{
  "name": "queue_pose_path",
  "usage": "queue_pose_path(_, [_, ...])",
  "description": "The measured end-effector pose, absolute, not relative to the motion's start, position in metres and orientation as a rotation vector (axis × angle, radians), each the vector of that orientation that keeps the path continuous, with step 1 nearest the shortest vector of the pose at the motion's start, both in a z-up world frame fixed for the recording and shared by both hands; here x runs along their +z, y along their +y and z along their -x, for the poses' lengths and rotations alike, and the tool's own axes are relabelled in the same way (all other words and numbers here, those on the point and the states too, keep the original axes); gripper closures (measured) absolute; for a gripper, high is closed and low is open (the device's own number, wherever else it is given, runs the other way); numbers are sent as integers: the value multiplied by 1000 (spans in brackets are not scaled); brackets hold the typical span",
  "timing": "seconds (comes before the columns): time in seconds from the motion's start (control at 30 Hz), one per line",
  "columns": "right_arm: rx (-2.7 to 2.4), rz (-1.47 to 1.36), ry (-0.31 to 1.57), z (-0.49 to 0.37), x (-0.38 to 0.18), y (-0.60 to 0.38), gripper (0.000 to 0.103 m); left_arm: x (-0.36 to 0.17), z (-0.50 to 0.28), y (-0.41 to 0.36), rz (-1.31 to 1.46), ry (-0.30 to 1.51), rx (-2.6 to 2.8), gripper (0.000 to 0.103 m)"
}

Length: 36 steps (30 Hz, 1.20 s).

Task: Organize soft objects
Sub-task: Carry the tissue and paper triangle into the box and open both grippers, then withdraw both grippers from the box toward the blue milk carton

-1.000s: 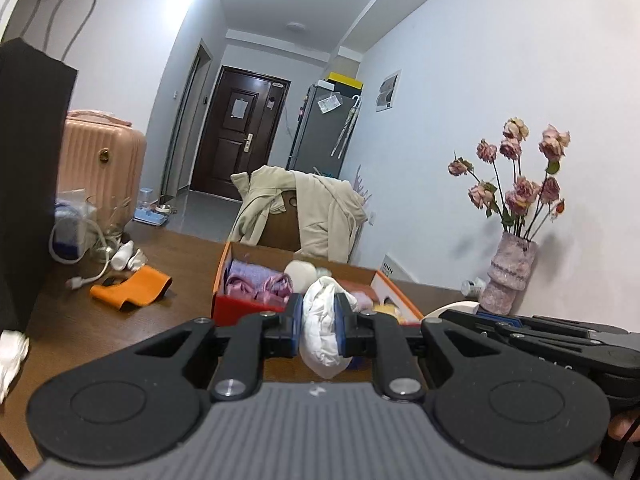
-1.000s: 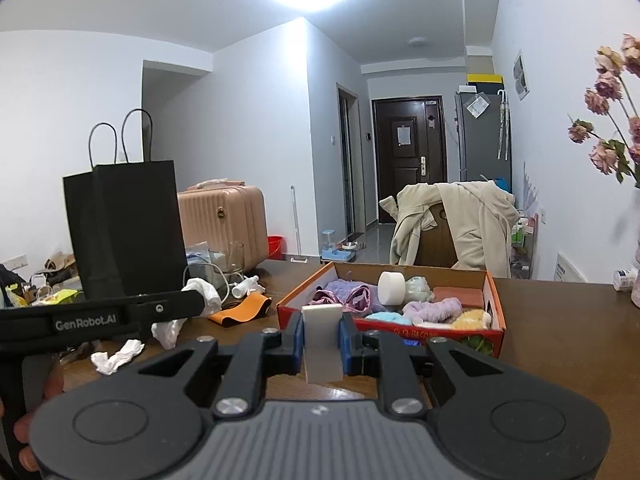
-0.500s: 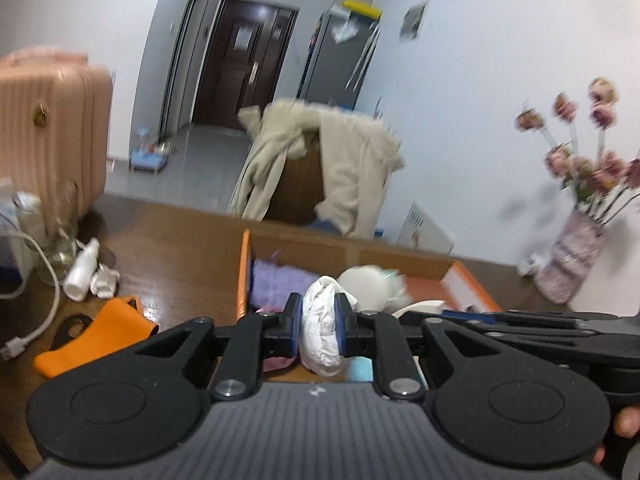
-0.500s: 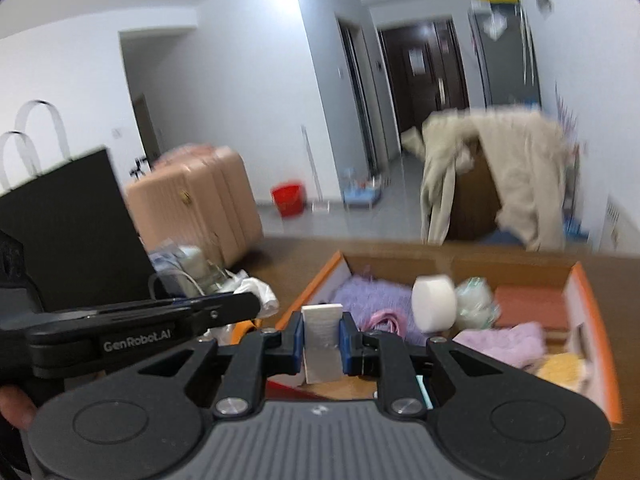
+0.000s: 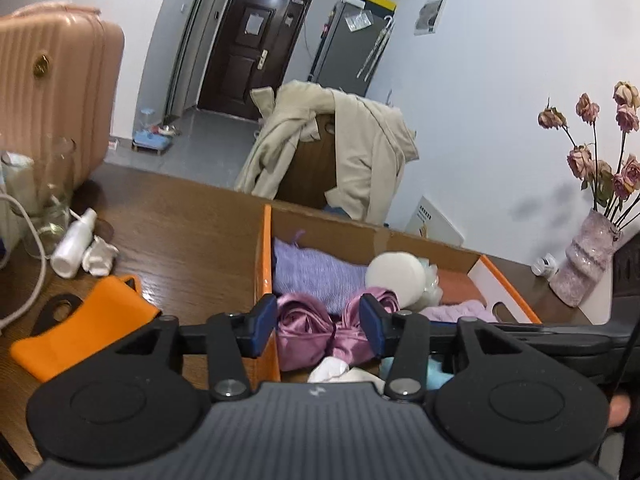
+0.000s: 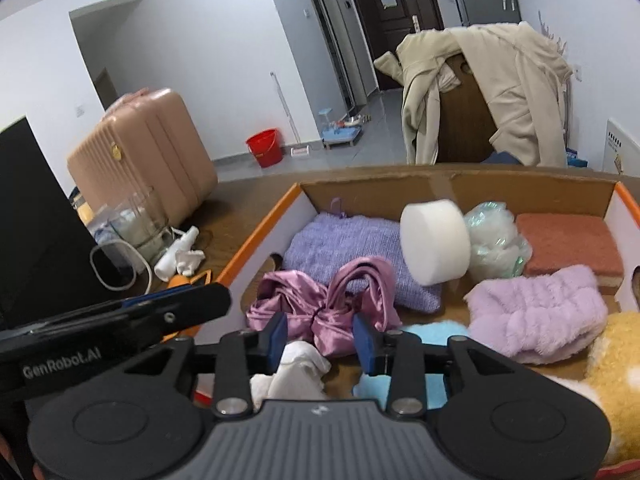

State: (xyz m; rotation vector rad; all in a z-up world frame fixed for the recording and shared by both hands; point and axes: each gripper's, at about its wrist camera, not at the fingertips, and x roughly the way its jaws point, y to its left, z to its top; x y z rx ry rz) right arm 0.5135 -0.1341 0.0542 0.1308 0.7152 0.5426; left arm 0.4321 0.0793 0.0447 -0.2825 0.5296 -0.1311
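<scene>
Claws stand parted over the orange box (image 6: pixel 256 240) on the bench (image 5: pixel 192 232), jaws having just been opening to drop their loads: left claw (image 5: pixel 318 330) above crumpled white cloth (image 5: pixel 332 370), right claw (image 6: pixel 320 340) above the same near corner, nothing gripped.

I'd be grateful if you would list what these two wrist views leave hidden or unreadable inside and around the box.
- White cloth: right wrist view, lower part hidden behind the right claw body.
- Blue fluffy item: mostly covered by the same claw.
- Yellow plush: cut off by the right frame edge.
- Box near wall: left wrist view, hidden behind the left claw.
- Small bottle by the vase: too small to identify.
</scene>
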Motion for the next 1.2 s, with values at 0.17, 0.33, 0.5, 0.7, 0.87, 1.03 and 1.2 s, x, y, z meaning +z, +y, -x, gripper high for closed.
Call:
queue_pose_path(0.17, [529, -109, 645, -489, 87, -152, 63, 70, -410, 73, 265, 502, -118, 54])
queue_pose_path(0.33, [505, -88, 556, -447, 128, -184, 59, 106, -363, 66, 220, 432, -109, 42])
queue_pose_path(0.5, [471, -37, 471, -392, 159, -218, 48, 135, -309, 50, 149, 351, -108, 29])
queue_pose_path(0.7, [479, -30, 402, -325, 173, -256, 38, 143, -238, 26, 137, 276, -60, 18])
queue_pose_path(0.87, [496, -3, 365, -263, 159, -278, 36, 126, -176, 3, 150, 241, -64, 10])
queue_pose_path(1.03, [515, -11, 403, -214, 132, -290, 35, 100, -139, -8, 192, 271, -55, 8])
queue_pose_path(1.2, [537, -66, 426, -199, 118, -299, 34, 86, -144, -14, 194, 345, -59, 8])
